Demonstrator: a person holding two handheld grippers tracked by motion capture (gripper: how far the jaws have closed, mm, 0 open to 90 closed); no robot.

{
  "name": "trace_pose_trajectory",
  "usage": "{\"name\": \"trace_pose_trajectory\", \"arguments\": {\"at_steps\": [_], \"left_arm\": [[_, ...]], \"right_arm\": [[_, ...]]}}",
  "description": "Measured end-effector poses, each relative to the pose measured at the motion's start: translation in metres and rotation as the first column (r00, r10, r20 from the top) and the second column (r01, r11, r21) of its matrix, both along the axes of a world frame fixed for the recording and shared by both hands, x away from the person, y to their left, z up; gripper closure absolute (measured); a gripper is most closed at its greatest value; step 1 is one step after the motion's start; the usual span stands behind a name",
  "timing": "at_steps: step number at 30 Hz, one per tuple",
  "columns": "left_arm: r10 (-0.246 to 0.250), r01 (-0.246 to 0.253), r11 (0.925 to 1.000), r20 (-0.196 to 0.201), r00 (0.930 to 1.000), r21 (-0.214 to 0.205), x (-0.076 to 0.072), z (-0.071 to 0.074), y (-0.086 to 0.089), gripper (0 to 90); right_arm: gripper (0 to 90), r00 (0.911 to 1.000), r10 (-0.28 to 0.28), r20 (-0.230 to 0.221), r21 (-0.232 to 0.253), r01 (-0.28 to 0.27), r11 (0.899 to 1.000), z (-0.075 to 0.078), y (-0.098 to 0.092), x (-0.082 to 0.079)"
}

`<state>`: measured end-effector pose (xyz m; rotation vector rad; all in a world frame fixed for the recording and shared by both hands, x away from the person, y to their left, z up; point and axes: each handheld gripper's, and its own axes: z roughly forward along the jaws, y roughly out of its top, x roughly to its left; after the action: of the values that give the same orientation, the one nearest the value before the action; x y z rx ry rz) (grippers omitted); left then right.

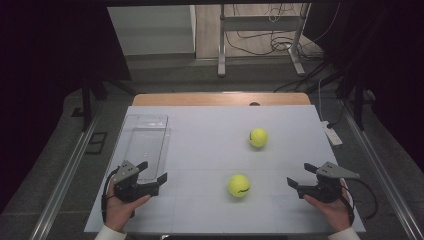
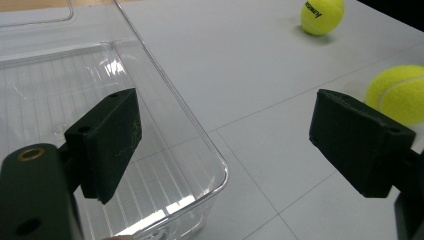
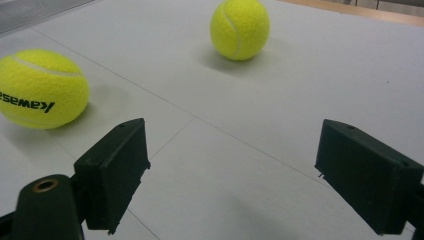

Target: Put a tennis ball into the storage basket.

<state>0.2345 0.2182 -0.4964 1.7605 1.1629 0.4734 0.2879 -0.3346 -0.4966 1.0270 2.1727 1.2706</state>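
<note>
High view: two tennis balls on the table [image 1: 210,145], near ball [image 1: 239,185] between both grippers, far ball [image 1: 258,137] behind it; one clear tray [image 1: 146,142] at left. Left gripper [image 1: 152,172] and right gripper [image 1: 299,175]: fingers open, empty. Left gripper view: fingers [image 2: 107,142] apart over the tray's corner. Right gripper view: fingers [image 3: 112,172] apart, two balls ahead

Two yellow-green tennis balls [image 1: 239,185] [image 1: 258,137], a clear ribbed tray [image 1: 146,142], a pale grey table [image 1: 210,145].

Black lettering is seen on the nearer tennis ball [image 3: 42,90], at about nine o'clock in the right gripper view; upside down, it reads roughly "Kawasaki", cut off at the edge. Print on the farther tennis ball [image 2: 322,15] cannot be read.
</note>
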Motion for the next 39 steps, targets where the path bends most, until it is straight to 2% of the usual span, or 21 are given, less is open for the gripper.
{"name": "trace_pose_trajectory", "arguments": {"at_steps": [30,39], "left_arm": [[-0.004,0.004,1.0,0.006,1.0,-0.007,0.0005,0.0012,0.0016,14.5],[-0.002,0.002,1.0,-0.001,1.0,-0.001,0.0033,0.001,-0.0014,14.5]], "right_arm": [[14.6,1.0,-0.001,0.005,0.0,0.001,1.0,0.0006,0.0026,0.0019],[14.6,1.0,-0.001,-0.005,0.022,0.001,1.0,-0.0016,-0.0025,0.0046]]}}
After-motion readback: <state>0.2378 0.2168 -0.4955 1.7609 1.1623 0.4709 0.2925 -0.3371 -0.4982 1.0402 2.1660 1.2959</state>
